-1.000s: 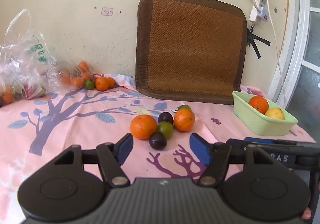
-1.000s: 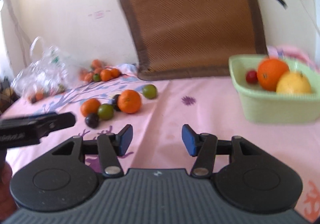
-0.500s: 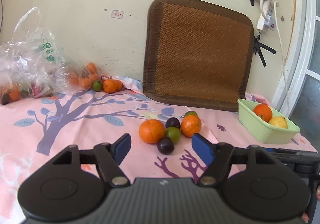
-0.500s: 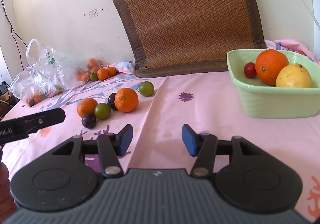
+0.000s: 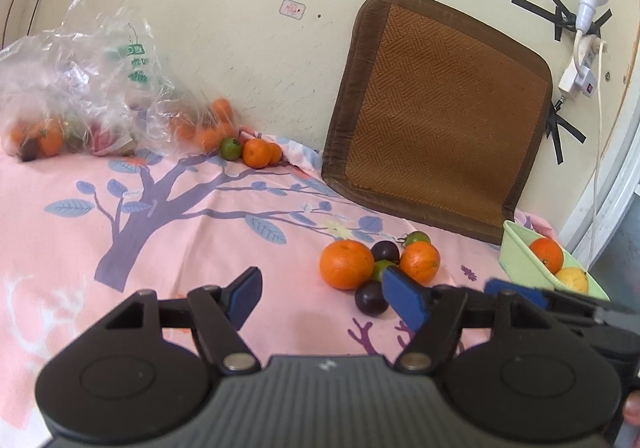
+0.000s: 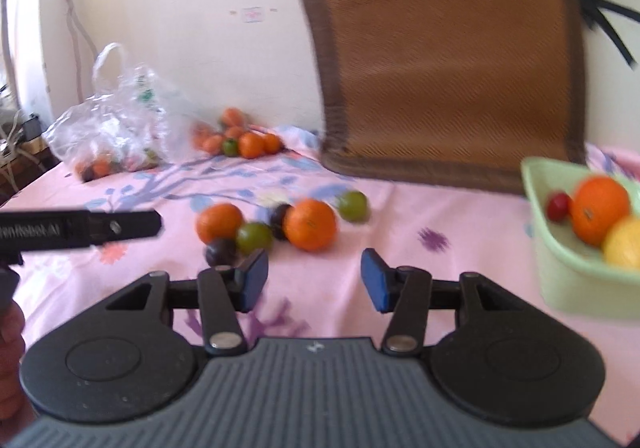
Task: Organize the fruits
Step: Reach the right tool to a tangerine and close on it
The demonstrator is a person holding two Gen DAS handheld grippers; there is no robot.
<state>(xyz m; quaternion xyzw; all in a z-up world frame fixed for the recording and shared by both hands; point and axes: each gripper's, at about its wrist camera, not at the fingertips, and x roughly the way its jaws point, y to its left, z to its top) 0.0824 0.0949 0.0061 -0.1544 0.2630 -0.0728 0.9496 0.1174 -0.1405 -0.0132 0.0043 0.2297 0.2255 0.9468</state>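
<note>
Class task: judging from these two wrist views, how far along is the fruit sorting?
Done: an orange, a yellow citrus fruit and a small red fruit sit in the pale green plastic tub.
In hand: nothing; the left gripper and right gripper are open.
Left: the loose cluster of oranges, green and dark fruits on the pink cloth, plus more by the clear plastic bag.

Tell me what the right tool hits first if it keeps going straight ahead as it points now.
Probably bare pink tablecloth: the right tool is open, aimed just right of the nearer orange. Blur leaves depth uncertain.
</note>
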